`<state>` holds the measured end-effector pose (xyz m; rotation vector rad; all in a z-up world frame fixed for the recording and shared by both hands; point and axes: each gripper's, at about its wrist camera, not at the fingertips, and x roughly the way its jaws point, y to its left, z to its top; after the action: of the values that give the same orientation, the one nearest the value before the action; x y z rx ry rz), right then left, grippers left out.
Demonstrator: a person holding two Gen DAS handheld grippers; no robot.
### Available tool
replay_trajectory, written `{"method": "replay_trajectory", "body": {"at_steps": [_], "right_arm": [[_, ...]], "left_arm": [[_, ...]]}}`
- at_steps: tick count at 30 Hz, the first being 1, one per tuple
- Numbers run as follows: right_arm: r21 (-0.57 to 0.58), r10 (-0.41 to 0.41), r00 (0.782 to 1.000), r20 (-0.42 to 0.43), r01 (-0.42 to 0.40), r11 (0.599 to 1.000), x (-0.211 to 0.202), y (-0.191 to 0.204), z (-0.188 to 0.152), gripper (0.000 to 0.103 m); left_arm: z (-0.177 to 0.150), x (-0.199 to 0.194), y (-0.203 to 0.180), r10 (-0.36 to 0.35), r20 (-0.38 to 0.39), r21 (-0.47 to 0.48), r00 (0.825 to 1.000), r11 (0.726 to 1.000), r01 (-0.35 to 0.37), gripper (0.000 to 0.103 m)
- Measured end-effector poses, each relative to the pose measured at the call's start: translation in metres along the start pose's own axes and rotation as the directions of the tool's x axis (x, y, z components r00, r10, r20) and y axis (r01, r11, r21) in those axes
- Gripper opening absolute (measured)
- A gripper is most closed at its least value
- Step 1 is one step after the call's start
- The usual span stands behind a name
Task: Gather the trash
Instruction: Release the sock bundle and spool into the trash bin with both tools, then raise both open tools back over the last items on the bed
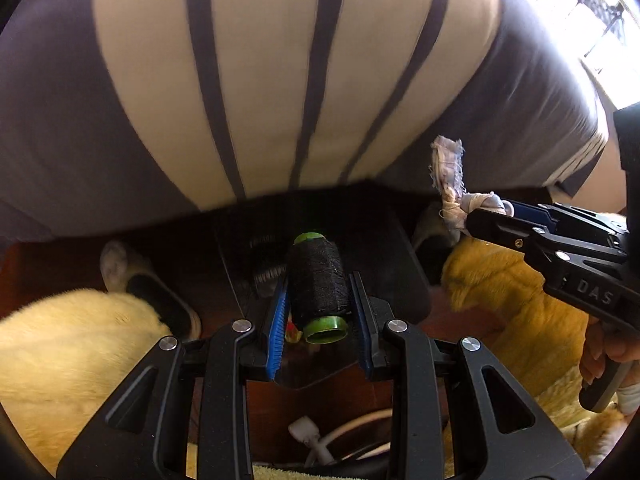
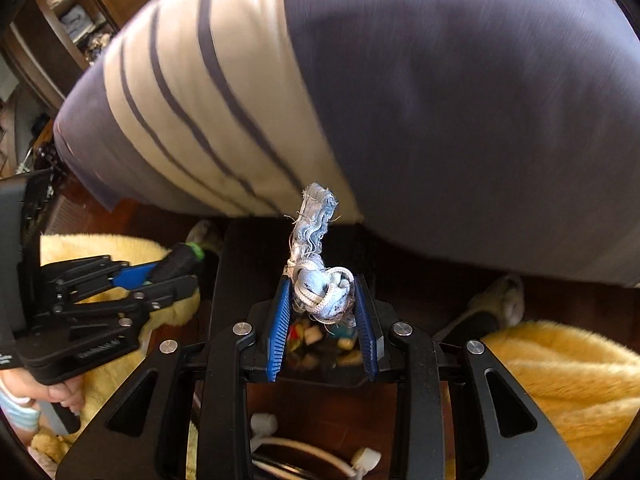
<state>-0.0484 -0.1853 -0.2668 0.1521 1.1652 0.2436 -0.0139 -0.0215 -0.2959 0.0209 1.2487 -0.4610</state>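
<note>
Yellow rug below; left jaws clamp thread spool, right jaws clamp rag

Home interior, prob. living rm/bedroom: dark wood floor, fluffy yellow fleece blankets, wooden shelf unit w/ folded cloth stacks top left in right-wrist view, bright window w/ dark metal grille, white charger cables on floor, grey slippers.
</note>
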Motion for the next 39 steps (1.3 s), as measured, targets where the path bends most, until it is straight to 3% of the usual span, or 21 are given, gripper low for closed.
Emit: {"method": "replay_trajectory", "body": {"at_steps": [7, 16, 21, 25, 29, 31, 39], "right_arm": [[0.004, -0.020, 0.997, -0.073, 0.021, 1.000, 0.031, 0.008, -0.005, 0.032], [0.020, 0.003, 0.995, -0.098, -0.001, 1.000, 0.044, 0.005, 0.007, 0.036], [0.037, 0.003, 0.997, -0.078, -0.001, 0.999, 0.039, 0.002, 0.010, 0.047], [0.057, -0.004, 0.999, -0.045, 0.007, 0.998, 0.027, -0.002, 0.014, 0.051], [0.064, -0.056, 0.998, 0.031, 0.054, 0.996, -0.002, -0.005, 0.020, 0.082], [0.053, -0.084, 0.993, 0.083, 0.080, 0.995, -0.021, -0.005, 0.025, 0.090], [0.011, -0.115, 0.958, 0.262, 0.117, 0.993, -0.092, 0.001, 0.053, 0.096]], "left_arm": [[-0.011, 0.044, 0.002, -0.011, -0.138, -0.007, 0.990, 1.000, 0.010, 0.027], [-0.012, 0.055, 0.002, -0.016, -0.174, -0.006, 0.985, 1.000, 0.016, 0.030], [-0.009, 0.049, 0.001, -0.002, -0.164, -0.005, 0.986, 1.000, 0.001, 0.048], [-0.005, 0.035, 0.003, 0.024, -0.126, -0.018, 0.992, 0.999, -0.027, 0.062], [0.003, 0.008, 0.004, 0.047, -0.060, -0.028, 0.997, 0.998, -0.049, 0.077], [0.007, -0.008, 0.005, 0.056, -0.020, -0.028, 0.998, 0.998, -0.057, 0.080], [0.036, -0.085, -0.003, 0.090, 0.159, -0.005, 0.983, 0.996, -0.091, 0.087]]}}
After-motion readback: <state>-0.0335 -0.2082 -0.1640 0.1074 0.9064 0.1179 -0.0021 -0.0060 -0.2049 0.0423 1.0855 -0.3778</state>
